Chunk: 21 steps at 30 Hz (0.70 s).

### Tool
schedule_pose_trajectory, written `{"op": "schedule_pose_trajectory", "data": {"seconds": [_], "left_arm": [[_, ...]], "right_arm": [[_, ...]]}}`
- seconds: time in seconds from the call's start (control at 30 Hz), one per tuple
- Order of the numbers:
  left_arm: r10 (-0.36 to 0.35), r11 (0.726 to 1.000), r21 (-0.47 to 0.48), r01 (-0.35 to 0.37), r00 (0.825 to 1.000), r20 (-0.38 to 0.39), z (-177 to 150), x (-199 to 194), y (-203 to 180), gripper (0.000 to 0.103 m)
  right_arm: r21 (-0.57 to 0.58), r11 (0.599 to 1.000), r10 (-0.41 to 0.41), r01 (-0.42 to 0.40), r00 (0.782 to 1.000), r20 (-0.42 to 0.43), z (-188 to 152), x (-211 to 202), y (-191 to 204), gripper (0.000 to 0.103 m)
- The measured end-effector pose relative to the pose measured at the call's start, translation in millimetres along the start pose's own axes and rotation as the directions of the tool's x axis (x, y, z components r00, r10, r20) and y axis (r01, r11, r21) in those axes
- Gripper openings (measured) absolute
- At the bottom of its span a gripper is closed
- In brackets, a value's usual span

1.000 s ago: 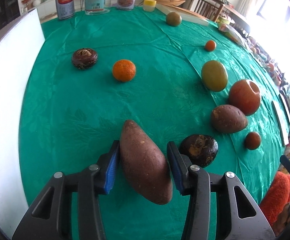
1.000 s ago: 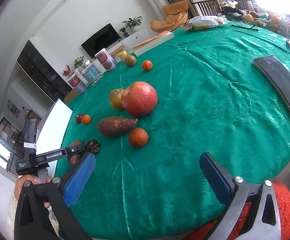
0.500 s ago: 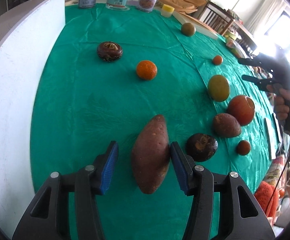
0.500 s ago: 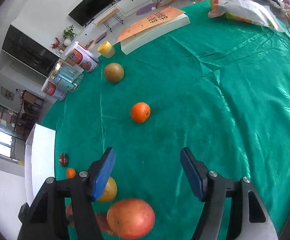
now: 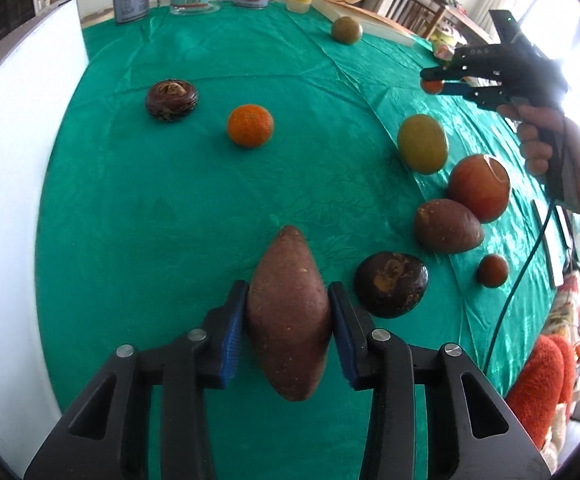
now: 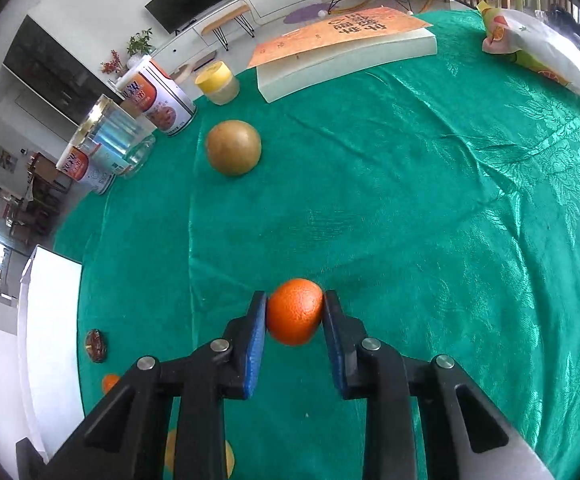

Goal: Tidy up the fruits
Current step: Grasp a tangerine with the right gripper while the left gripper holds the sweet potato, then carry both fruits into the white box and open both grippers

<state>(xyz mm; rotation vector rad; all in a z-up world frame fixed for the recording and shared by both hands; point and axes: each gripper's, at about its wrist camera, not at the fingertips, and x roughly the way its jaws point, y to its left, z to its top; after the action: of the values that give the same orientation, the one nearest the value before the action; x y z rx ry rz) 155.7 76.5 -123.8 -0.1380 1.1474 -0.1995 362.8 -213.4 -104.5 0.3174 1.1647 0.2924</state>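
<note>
**Between both claws: a sweet potato on the left, a small orange on the right**

On the green-clothed table (image 5: 161, 208), my left claw (image 5: 288, 326) has just been closing and now pinches the sweet potato (image 5: 287, 312) across its fat middle, both blue pads against its skin. Its long axis runs straight away from me, in line with the fingers, one pointed end reaching out past the tips and the other hanging back between the claw's arms. That matters for the next move: I judge a hold across the short axis is sound, but the weight sits on either side of the pads, so it could pivot if I swing it fast.

My right claw (image 6: 294, 314) has likewise just been closing and is clamped on a small orange (image 6: 294, 311), which sits right at the fingertips; whether it rests on the cloth I cannot tell. In the left view, that claw is far off to the right, beyond the row of fruit.

The sweet potato is reddish brown, spindle-shaped, matt and faintly speckled. The orange is bright, round and pebbled.

Just right of the sweet potato lies a dark, rough, round fruit (image 5: 392, 284), then a second sweet potato (image 5: 446, 226), a red apple-like fruit (image 5: 478, 188) and a yellow-green one (image 5: 422, 143). The left hand is nearer this group.
</note>
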Motion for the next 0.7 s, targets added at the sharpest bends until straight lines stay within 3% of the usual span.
{"op": "schedule_pose_trajectory", "data": {"seconds": [0.1, 0.2, 0.3, 0.4, 0.47, 0.57, 0.67, 0.7], "left_arm": [[-0.02, 0.999, -0.048, 0.021, 1.0, 0.016, -6, -5, 5, 0.04], [-0.068, 0.991, -0.111, 0.078, 0.994, 0.088, -15, -33, 12, 0.04], [-0.117, 0.982, -0.123, 0.141, 0.976, 0.182, -29, -85, 11, 0.04], [-0.165, 0.963, -0.167, 0.211, 0.954, 0.252, -42, -139, 22, 0.04], [-0.153, 0.955, -0.2, 0.22, 0.941, 0.303, -52, -176, 37, 0.04], [-0.057, 0.946, -0.281, 0.162, 0.936, 0.348, -69, -223, 73, 0.04], [0.095, 0.926, -0.375, 0.047, 0.932, 0.349, -86, -247, 111, 0.04], [0.151, 0.911, -0.413, -0.002, 0.932, 0.329, -91, -248, 125, 0.04]], "right_arm": [[-0.043, 0.998, 0.038, -0.037, 0.999, 0.01, -13, -35, 7, 0.028], [-0.133, 0.989, 0.058, -0.056, 0.998, 0.006, -40, -75, 25, 0.028], [-0.288, 0.956, 0.045, -0.046, 0.999, -0.011, -86, -109, 63, 0.028], [-0.36, 0.921, 0.13, -0.15, 0.988, -0.079, -140, -124, 108, 0.028], [-0.394, 0.883, 0.217, -0.255, 0.966, -0.139, -175, -124, 149, 0.028], [-0.433, 0.79, 0.364, -0.434, 0.9, -0.239, -224, -119, 224, 0.028], [-0.453, 0.688, 0.456, -0.567, 0.824, -0.337, -261, -105, 296, 0.028], [-0.47, 0.665, 0.459, -0.581, 0.814, -0.357, -271, -99, 316, 0.028]]}}
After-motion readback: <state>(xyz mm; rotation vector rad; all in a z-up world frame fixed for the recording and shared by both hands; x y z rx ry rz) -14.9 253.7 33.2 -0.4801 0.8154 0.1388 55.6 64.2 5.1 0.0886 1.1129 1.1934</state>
